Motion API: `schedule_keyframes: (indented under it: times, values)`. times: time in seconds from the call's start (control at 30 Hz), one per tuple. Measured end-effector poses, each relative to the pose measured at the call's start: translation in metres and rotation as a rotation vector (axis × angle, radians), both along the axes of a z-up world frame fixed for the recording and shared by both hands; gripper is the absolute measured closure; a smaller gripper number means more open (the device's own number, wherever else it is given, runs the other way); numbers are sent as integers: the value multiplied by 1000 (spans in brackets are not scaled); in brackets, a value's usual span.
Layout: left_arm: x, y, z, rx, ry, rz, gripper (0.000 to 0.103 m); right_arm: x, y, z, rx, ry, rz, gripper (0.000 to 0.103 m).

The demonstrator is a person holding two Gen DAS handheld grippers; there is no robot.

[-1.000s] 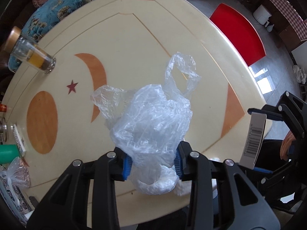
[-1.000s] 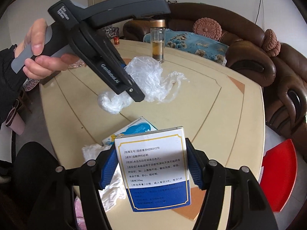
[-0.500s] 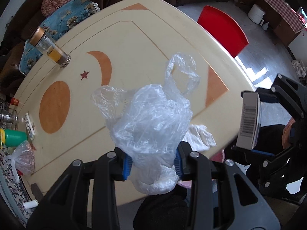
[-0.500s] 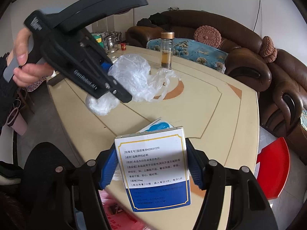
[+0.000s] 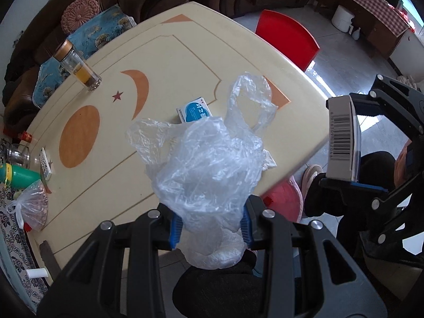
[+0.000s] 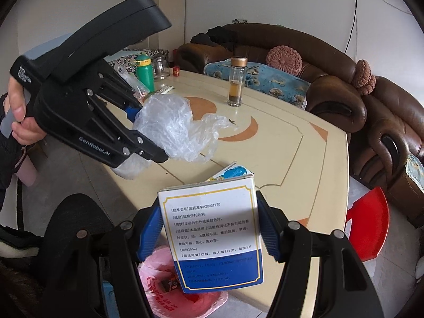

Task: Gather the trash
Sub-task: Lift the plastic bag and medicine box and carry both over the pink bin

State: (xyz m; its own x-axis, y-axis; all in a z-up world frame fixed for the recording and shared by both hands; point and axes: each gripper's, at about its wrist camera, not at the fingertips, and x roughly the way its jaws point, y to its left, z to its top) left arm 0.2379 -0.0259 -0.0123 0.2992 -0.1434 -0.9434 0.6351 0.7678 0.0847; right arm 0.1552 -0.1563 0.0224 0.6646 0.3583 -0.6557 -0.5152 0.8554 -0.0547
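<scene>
My left gripper (image 5: 210, 225) is shut on a crumpled clear plastic bag (image 5: 209, 169), held in the air over the table's near edge; the same bag (image 6: 172, 129) shows in the right wrist view under that gripper (image 6: 148, 135). My right gripper (image 6: 210, 232) is shut on a white and blue medicine box (image 6: 214, 233), also lifted off the table; the left wrist view shows the box's barcode side (image 5: 343, 137). A pink-lined trash bin (image 6: 182, 286) sits on the floor below the box. Another blue and white box (image 5: 194, 111) lies on the table, with a crumpled white tissue (image 5: 269, 160) near the table's edge.
The cream table (image 5: 164, 61) carries a glass bottle (image 5: 79, 66), a green bottle (image 5: 20, 176), a jar (image 5: 17, 153) and a tied bag (image 5: 33, 206). A red stool (image 5: 287, 39) stands beyond it, a brown sofa (image 6: 344, 87) behind. A person's dark-clothed legs (image 5: 220, 288) are below.
Both grippers have pulled back from the table's middle toward its near edge and risen, carrying the bag and the box. The blue box on the table and the pink bin have come into view.
</scene>
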Motion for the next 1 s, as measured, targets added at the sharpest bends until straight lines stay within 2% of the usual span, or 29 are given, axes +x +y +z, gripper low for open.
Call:
schedule_keyframes:
  times: [0.5, 0.87, 1.0]
  values:
    - [-66, 5, 1, 6, -38, -52, 68, -58, 18, 10, 26, -16, 27, 40]
    - [-98, 4, -27, 16, -5, -78, 68, -87, 21, -12, 52, 35, 13, 40]
    - [-103, 6, -47, 9, 28, -73, 68, -89, 22, -26, 65, 70, -1, 40]
